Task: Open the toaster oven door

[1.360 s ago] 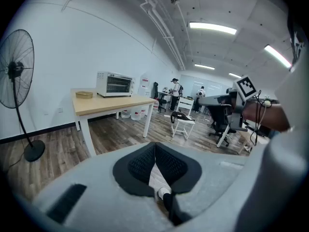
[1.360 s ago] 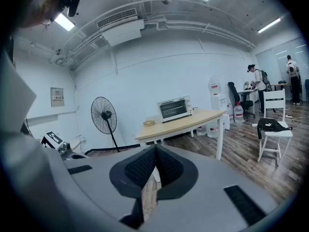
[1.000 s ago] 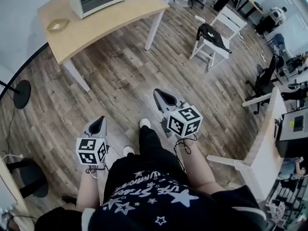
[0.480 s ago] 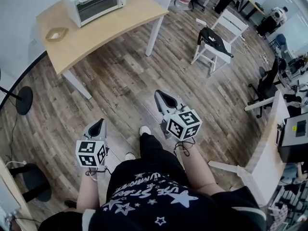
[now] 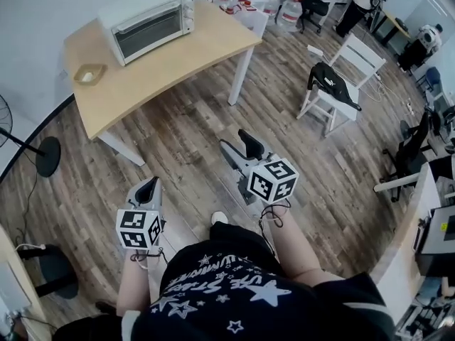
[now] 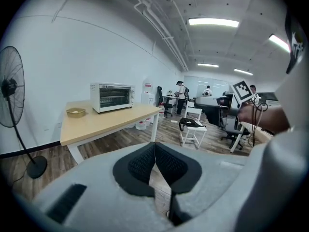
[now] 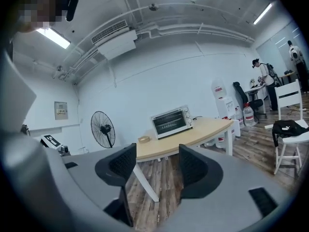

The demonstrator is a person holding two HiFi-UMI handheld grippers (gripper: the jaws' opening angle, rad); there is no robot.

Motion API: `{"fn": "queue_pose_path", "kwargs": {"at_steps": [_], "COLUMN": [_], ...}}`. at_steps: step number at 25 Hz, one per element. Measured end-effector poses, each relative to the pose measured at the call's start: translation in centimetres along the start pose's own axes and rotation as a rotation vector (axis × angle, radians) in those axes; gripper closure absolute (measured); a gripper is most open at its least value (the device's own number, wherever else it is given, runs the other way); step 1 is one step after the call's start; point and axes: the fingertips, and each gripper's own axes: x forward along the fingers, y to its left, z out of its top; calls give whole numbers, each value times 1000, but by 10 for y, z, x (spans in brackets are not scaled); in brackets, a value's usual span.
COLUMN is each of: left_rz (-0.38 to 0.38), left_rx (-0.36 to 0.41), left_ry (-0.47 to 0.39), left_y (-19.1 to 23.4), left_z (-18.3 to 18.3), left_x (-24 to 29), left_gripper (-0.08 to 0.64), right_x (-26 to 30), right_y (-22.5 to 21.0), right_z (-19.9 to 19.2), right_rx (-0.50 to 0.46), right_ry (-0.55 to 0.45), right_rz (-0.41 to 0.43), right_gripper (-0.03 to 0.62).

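A white toaster oven (image 5: 148,21) with its glass door closed stands at the back of a light wooden table (image 5: 178,55); it also shows in the left gripper view as the toaster oven (image 6: 112,96) and in the right gripper view as the toaster oven (image 7: 171,122). My left gripper (image 5: 148,188) hangs low over the floor, far from the table, jaws shut and empty (image 6: 154,159). My right gripper (image 5: 239,145) is held a little higher, also well short of the table; its jaws are opening with nothing between them (image 7: 157,164).
A small tan bowl (image 5: 89,74) sits on the table's left end. A standing fan (image 5: 47,156) is at the left, a white chair (image 5: 338,84) with a black bag at the right, water bottles (image 5: 293,7) behind the table.
The right gripper's jaws have gone from shut to open. The table and oven have drawn nearer in the head view as the person moves toward them.
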Motion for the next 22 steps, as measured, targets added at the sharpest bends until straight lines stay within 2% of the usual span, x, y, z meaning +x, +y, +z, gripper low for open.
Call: {"fn": "queue_pose_path", "kwargs": {"at_steps": [6, 11, 17, 22], "left_rz": [81, 127, 162, 141], "left_rx": [-42, -71, -100, -100], "left_ry": [4, 15, 27, 24], "left_y": [-1, 5, 36, 77], "left_z": [13, 15, 19, 30], "left_x": [36, 51, 66, 99], "left_gripper": [540, 540, 540, 540], "right_x": [35, 60, 100, 143], "right_y": [-39, -54, -63, -73], "right_z": [9, 7, 5, 7], "right_rx": [20, 69, 75, 70], "right_ry": [29, 53, 87, 105], "right_rz": [81, 135, 145, 127], "right_gripper": [316, 314, 314, 315]}}
